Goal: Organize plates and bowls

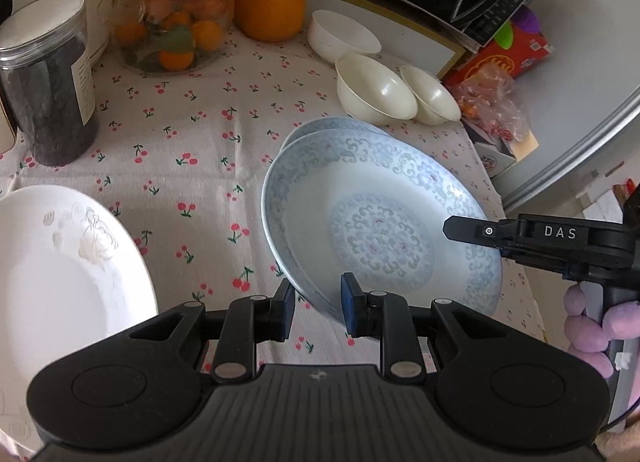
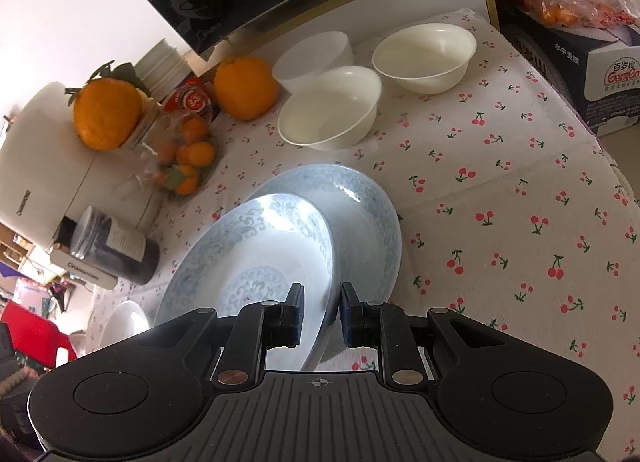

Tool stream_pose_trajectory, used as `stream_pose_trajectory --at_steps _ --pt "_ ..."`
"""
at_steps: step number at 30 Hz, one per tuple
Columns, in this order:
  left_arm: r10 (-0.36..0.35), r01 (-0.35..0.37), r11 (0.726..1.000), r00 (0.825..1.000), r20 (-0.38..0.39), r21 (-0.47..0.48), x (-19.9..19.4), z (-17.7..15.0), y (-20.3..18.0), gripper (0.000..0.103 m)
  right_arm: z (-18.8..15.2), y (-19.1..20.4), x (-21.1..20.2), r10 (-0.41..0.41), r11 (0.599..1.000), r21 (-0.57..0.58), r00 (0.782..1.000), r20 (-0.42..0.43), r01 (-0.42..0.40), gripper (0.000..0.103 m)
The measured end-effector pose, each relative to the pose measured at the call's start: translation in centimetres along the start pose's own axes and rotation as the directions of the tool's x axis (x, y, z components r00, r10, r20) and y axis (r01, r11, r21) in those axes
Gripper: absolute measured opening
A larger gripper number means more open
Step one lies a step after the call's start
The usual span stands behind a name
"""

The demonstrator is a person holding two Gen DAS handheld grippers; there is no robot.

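Together, the left gripper and right gripper each straddle the rim of the upper blue plate, tilted over a second blue plate mid-table; whether either clamps it, I cannot tell. 3 white bowls sit toward the far edge.

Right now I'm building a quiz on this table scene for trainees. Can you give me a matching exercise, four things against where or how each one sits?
Things:
1. upper blue-patterned plate
2. plain white plate
3. dark-filled jar
4. glass jar of small oranges

States:
A. stands upright at the left, white lid on
B. has a big orange resting on its lid
C. tilted over a second patterned plate, rim between both grippers' fingers
D. lies alone on the cherry tablecloth, beside the left gripper

Pairs: 1-C, 2-D, 3-A, 4-B. The right gripper straddles the same plate's rim.
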State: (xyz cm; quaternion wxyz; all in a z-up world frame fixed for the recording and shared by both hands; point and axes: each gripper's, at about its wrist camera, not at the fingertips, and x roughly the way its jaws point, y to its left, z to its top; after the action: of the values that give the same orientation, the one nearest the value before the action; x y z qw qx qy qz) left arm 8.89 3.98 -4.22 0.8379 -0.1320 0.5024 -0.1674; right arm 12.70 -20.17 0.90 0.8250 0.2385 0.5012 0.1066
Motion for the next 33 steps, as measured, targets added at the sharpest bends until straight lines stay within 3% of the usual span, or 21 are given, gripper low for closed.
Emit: stream_pose_trajectory --at_steps 33 --pt "0.082 -0.082 0.996 0.997 0.018 0.032 2.7 1.0 -1.6 0.022 1.0 0.0 1.9 -0.145 0.988 -0.051 0.988 0.05 0.147 0.019"
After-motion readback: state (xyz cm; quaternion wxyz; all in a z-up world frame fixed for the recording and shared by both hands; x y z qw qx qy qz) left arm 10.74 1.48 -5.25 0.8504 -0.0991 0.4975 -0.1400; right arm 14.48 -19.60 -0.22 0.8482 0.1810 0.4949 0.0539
